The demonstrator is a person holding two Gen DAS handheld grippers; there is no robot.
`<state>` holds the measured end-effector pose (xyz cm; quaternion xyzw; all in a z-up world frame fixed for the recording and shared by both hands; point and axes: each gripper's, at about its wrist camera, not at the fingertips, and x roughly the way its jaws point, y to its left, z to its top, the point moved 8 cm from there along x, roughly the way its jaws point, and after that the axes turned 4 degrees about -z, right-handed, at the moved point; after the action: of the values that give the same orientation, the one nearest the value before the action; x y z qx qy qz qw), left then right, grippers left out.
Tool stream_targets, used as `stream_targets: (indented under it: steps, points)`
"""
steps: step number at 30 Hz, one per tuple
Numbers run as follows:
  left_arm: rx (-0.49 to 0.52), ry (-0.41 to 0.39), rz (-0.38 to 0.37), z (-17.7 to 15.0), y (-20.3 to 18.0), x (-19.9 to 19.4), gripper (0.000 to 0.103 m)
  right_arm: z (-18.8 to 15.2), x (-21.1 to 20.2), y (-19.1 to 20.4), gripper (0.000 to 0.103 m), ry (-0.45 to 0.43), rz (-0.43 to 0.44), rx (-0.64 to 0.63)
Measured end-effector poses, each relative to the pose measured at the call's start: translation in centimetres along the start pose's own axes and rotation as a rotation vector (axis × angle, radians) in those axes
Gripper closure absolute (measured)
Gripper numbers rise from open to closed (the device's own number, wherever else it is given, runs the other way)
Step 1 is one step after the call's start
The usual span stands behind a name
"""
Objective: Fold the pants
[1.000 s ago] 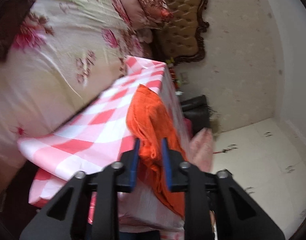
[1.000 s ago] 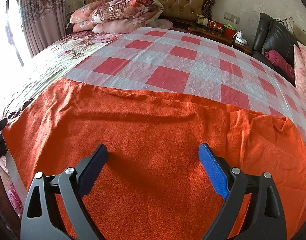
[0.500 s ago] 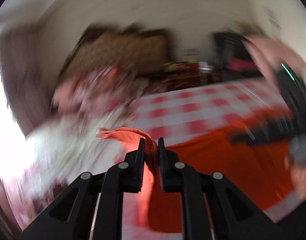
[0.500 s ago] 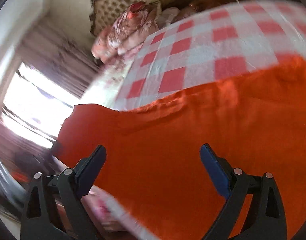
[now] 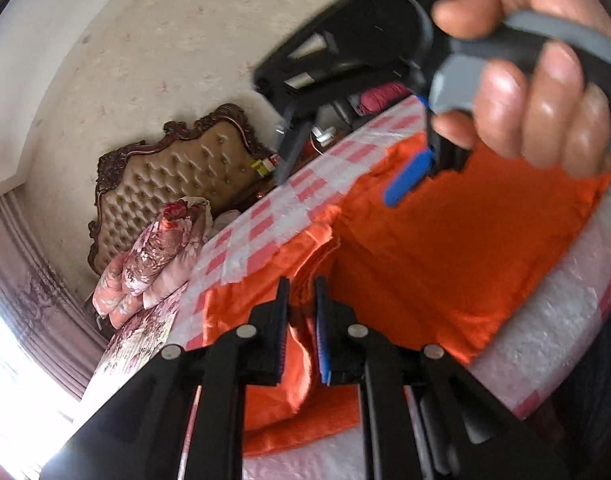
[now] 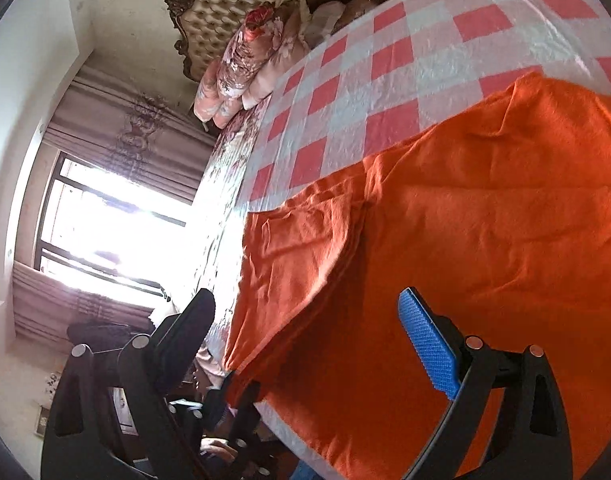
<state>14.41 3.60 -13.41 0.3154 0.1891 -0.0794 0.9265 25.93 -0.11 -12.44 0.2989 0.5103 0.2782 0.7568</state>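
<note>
Pinching only a thin fold of the orange pants (image 5: 445, 264) on the checked bedcover (image 6: 385, 60), your left gripper (image 5: 301, 320) risked slipping; your right gripper (image 6: 305, 320) hung wide apart, holding nothing.

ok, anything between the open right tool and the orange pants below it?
Nothing visible. The right tool hangs open over the orange pants, only bare cloth under its fingers. The left tool is shut on a bunched fold off to the side, not underneath.
</note>
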Motion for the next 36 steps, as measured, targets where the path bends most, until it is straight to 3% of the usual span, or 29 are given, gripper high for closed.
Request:
stream_targets:
  steps: [10, 13, 14, 16, 17, 24, 31, 36]
  points:
    - [-0.035, -0.045, 0.006, 1.5, 0.9, -1.4, 0.091, -1.0, 4.6, 2.6, 0.018, 0.136, -0.046, -0.047]
    - [-0.029, -0.05, 0.005, 1.4, 0.7, -1.6, 0.091, -0.1, 5.7, 2.9, 0.03, 0.126, -0.041, -0.035]
    - [-0.03, -0.049, 0.0, 1.4, 0.6, -1.7, 0.091, 0.3, 5.9, 2.8, 0.04, 0.113, -0.048, -0.03]
    - [-0.021, -0.048, -0.015, 1.2, -0.1, -1.9, 0.091, 1.1, 6.2, 2.1, 0.069, 0.085, -0.059, -0.016]
    - [-0.015, -0.045, -0.025, 1.2, -0.6, -1.9, 0.091, 1.4, 6.3, 1.6, 0.093, 0.07, -0.071, -0.006]
    - [0.032, -0.054, -0.09, 3.1, -4.9, -0.8, 0.091, 3.1, 1.1, -0.2, 0.096, -0.077, -0.102, -0.081]
    - [0.069, -0.012, -0.189, 4.3, -11.2, 0.8, 0.091, 3.0, -0.2, -5.9, 0.096, -0.05, -0.166, -0.036]
    - [0.067, -0.023, -0.186, 4.7, -11.1, 0.5, 0.091, 3.0, -2.0, -5.5, 0.096, -0.103, -0.139, -0.053]
